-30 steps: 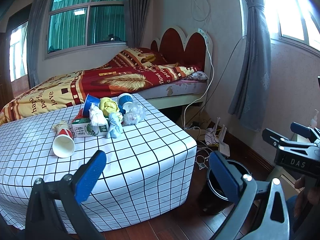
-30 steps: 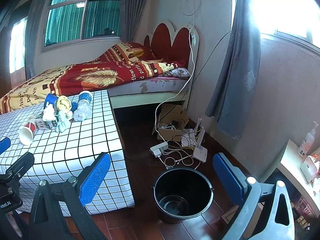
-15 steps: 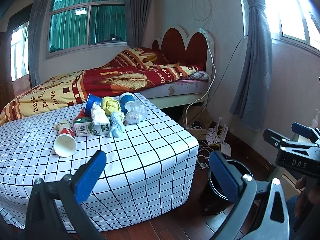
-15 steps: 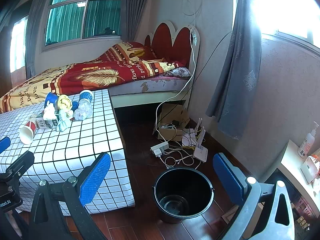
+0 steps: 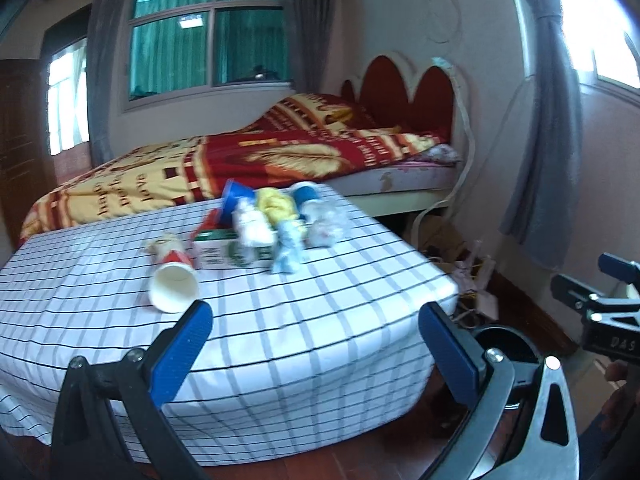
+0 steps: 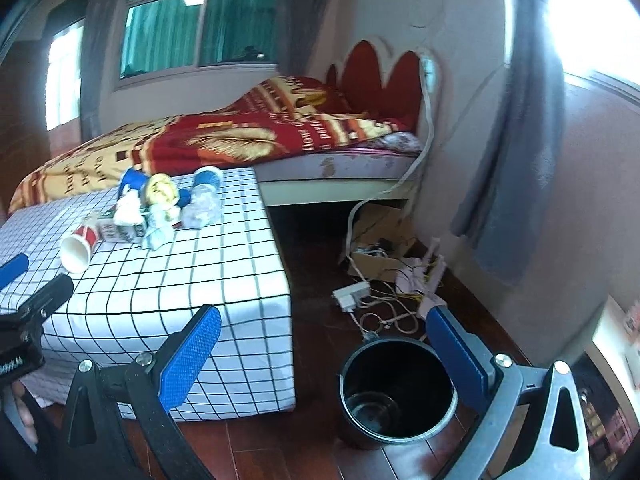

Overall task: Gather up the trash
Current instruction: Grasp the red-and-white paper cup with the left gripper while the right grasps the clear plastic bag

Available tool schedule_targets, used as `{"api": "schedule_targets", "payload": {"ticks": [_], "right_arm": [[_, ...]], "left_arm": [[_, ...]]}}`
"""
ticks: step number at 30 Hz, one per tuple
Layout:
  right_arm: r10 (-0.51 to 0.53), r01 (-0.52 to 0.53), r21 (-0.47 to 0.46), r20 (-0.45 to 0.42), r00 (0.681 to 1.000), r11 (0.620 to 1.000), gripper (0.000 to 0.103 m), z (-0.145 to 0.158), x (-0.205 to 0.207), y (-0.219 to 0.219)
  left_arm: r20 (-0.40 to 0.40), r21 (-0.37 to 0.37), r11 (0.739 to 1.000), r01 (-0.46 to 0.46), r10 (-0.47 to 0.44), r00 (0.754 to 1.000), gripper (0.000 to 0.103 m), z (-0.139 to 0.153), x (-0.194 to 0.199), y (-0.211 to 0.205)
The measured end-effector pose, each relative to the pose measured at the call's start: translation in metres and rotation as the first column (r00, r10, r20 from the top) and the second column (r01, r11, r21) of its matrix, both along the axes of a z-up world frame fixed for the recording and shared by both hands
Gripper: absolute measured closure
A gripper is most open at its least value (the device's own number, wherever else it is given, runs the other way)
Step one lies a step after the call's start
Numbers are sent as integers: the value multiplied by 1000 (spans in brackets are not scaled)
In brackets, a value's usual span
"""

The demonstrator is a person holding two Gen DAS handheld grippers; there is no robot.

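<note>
A: Both cameras have swung since a second ago, and the views are smeared with motion. The left tongs (image 5: 316,344) have come closer to the table (image 5: 320,320); the trash pile sits larger and more central in the left wrist view than before.

B: And the right side?

A: The right tongs (image 6: 324,344) hang over the floor with the black bucket (image 6: 396,392) just below them, closer in frame than earlier. Both tongs stand wide, with nothing between the pads.

B: So nothing has been picked up yet?

A: Nothing. The paper cup (image 5: 174,284) lies on its side nearest the left tongs, mouth toward the camera. Behind it are the green-and-white carton (image 5: 224,252), crumpled tissues (image 5: 250,228), a yellow wad (image 5: 274,204) and two blue cups (image 5: 232,200), all bunched together on the checked cloth.

B: What does the shift mean?

A: I judge it as the approach beginning: the left tongs are lining up on the cup, while the bucket looks empty and ready beside the table.
</note>
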State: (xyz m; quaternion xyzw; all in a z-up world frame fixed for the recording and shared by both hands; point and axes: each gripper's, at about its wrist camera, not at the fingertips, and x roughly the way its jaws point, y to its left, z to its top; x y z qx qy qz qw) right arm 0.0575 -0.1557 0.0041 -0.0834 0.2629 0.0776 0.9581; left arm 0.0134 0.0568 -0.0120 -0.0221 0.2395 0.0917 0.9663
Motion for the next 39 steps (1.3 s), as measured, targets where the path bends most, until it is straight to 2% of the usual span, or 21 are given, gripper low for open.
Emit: {"api": "schedule_targets", "payload": {"ticks": [4,9,13,18,20,27,30,32,33,35,36,38,39], "right_arm": [[84,-83,14,-7,996,996,0,-10,25,26],[153,-146,73,-91,984,987,0,-18,69,62],[208,-198,94,-113,972,976,0,-29,109,99],[257,-244,98,-158,954,965,0,-47,165,139],[267,-256,87,-170,948,963,1,-53,185,152],[296,-293,51,-222,929,955,6,-76,247,192],[302,-300,49,-259,917,953,10,-85,270,206],[309,-308,49,-274,911,950,17,-90,279,212],[315,-314,52,-280,907,948,20,-91,282,213],[324,-320,60,-291,900,945,39,-94,286,215],[332,-326,70,-297,895,943,43,-94,286,215],[342,-334,78,-290,894,939,51,-94,285,213],[349,-340,83,-286,892,937,52,-94,282,212]], "left_arm": [[-32,-6,998,-63,62,998,0,-9,9,32],[-37,-21,984,-178,177,984,0,-18,27,82],[-73,-40,964,-263,260,963,0,-34,58,124],[-92,-34,931,-362,358,929,0,-48,81,155],[-105,-42,922,-384,378,920,0,-55,90,164],[-134,-72,926,-371,359,924,0,-67,115,176],[-151,-75,928,-365,351,924,0,-72,122,178],[-156,-94,930,-355,339,928,2,-74,125,180],[-165,-93,932,-350,332,928,5,-76,127,180],[-178,-112,935,-336,314,933,15,-79,130,182],[-177,-127,937,-325,301,937,26,-80,130,183],[-163,-140,940,-311,288,944,30,-80,127,183],[-153,-145,942,-304,282,947,35,-79,125,183]]}}
